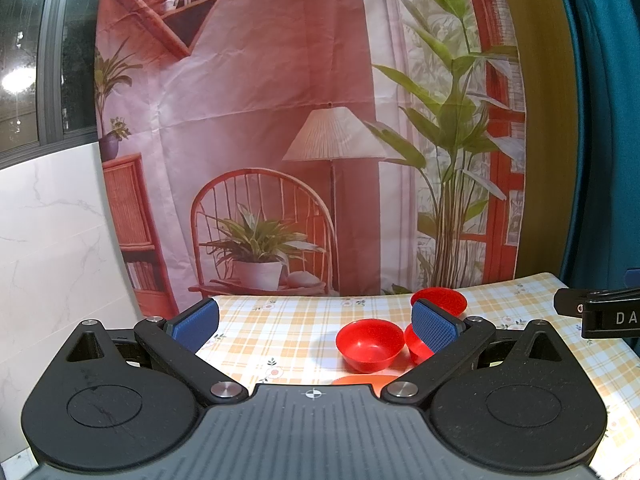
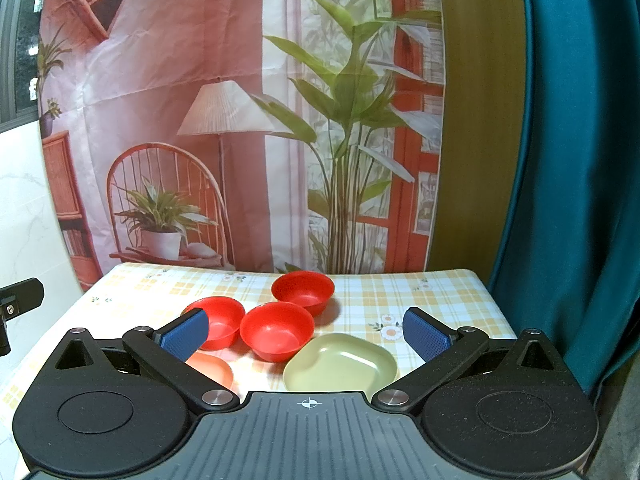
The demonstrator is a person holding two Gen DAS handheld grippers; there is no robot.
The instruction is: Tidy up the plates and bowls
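Observation:
Three red bowls stand close together on the checked tablecloth (image 2: 400,292): a far one (image 2: 303,290), a middle one (image 2: 277,330) and a left one (image 2: 222,322). A green squarish plate (image 2: 340,364) lies in front of them, and an orange plate (image 2: 214,368) is partly hidden behind my right gripper's left finger. My right gripper (image 2: 306,334) is open and empty above the near plates. My left gripper (image 1: 316,326) is open and empty; in its view one red bowl (image 1: 370,344) lies between the fingers, and two more (image 1: 440,300) (image 1: 416,346) are partly behind the right pad.
A printed backdrop (image 2: 240,120) hangs behind the table. A teal curtain (image 2: 580,160) hangs at the right. White marble wall (image 1: 48,240) is at the left. The right gripper's body (image 1: 600,314) shows at the right edge of the left wrist view.

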